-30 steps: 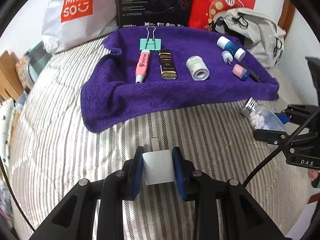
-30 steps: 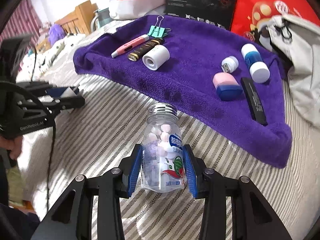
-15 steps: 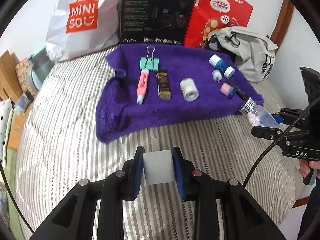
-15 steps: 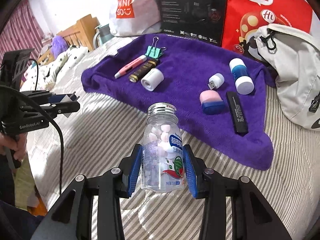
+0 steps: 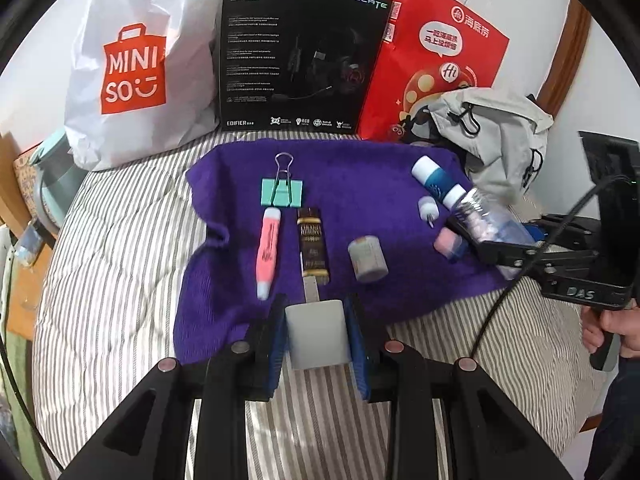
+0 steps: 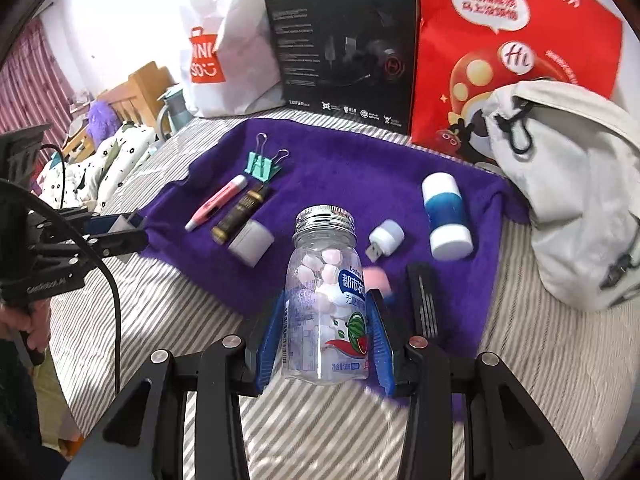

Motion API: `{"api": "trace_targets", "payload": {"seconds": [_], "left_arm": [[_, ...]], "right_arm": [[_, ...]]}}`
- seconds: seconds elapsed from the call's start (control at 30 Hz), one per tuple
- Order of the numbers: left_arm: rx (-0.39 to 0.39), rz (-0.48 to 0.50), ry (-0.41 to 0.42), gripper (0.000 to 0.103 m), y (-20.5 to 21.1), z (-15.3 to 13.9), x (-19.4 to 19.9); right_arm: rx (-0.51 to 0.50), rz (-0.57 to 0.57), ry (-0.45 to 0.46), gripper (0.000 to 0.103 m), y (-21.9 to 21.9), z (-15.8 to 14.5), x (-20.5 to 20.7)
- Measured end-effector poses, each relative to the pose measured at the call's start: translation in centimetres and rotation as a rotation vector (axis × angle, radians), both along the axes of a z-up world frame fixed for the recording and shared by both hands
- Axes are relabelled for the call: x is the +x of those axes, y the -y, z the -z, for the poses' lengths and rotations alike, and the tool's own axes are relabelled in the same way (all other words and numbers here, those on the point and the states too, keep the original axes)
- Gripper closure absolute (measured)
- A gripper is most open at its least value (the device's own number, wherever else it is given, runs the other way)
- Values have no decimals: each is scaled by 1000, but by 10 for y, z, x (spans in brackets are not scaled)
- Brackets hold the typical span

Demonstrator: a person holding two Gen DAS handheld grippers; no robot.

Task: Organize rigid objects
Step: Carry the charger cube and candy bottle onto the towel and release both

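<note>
Above the purple towel [image 6: 340, 184] on the striped bed, 2 grippers carry items: the right gripper [image 6: 326, 336] clamps a candy jar [image 6: 325, 292], the left gripper [image 5: 316, 338] a white block [image 5: 316, 332]. Best lower each gently into free towel space, without knocking the neighbours.

Bright, even daylight fills both fisheye views, the wall at upper left in the right wrist view washing out to white, edges bowing hard into black vignette corners, motion blur smearing the white roll [image 5: 367, 259] and pink-capped piece [image 6: 377, 279], soft shadows lying on the striped bed [image 6: 168, 312].
</note>
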State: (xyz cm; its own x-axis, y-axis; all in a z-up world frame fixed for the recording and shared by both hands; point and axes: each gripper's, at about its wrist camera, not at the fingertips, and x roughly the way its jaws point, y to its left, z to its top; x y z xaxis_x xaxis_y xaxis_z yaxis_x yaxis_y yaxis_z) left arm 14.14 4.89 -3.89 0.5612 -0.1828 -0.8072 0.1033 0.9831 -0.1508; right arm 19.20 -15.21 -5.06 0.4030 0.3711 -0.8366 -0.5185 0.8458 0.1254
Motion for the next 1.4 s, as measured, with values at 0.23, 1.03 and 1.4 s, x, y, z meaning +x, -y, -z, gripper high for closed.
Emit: {"api": "trace_targets", "payload": {"seconds": [0.23,1.03,1.4], "left_arm": [[-3,0,-8,76,-6,8,22],[-17,36,-19,76,-6,22,70],[-21,120,-36,76,25,36,102]], "right_arm": [[-46,-31,-53,62,-29,31,29],[-168,-99,-75,49,-53,54,34],[-115,-11,-44,46,-8,22,13]]}}
